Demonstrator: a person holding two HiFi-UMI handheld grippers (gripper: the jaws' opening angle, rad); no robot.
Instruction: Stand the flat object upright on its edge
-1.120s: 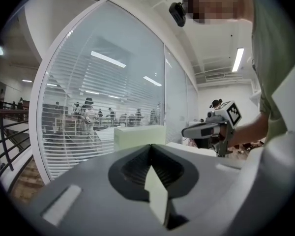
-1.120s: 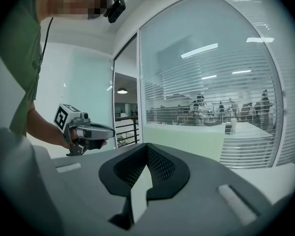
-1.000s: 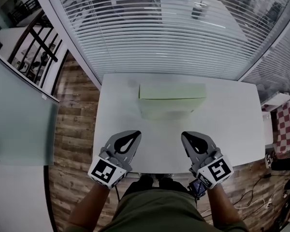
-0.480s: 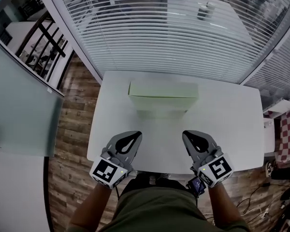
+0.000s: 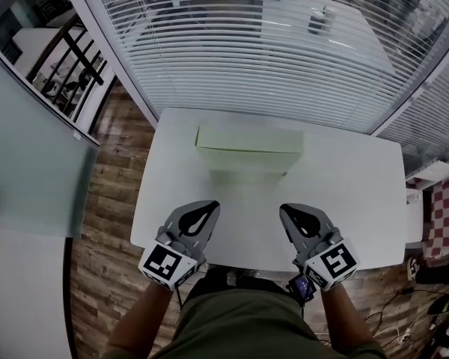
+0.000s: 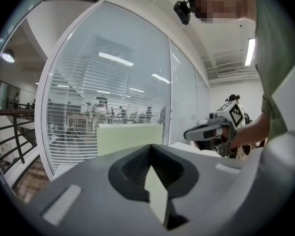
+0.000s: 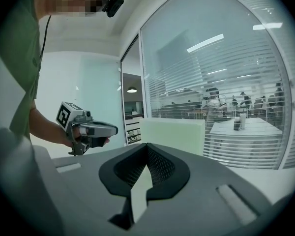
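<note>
A pale green board [image 5: 248, 149] stands upright on its long edge at the far middle of the white surface [image 5: 359, 193], with its broad face turned toward the near side. It stands alone, and nothing touches it. A faint reflection of it shows on the surface just in front of its lower edge.

Both grippers are at the near edge of the surface, well apart from the board. The left gripper [image 5: 211, 205] is at the near left, and the right gripper [image 5: 285, 209] is at the near right. They point toward the far side, with a clear gap between them. In the left gripper view, its jaws are clenched together with nothing between them, and the board rises straight ahead past the tips. The right gripper view shows the same: its jaws are pressed shut and empty, and the board stands beyond them. Each gripper view also catches the other gripper off to the side, held in a hand.

A glass wall with white blinds [image 5: 269, 58] runs along the far edge of the surface. Wooden floor [image 5: 108, 200] shows to the left.
</note>
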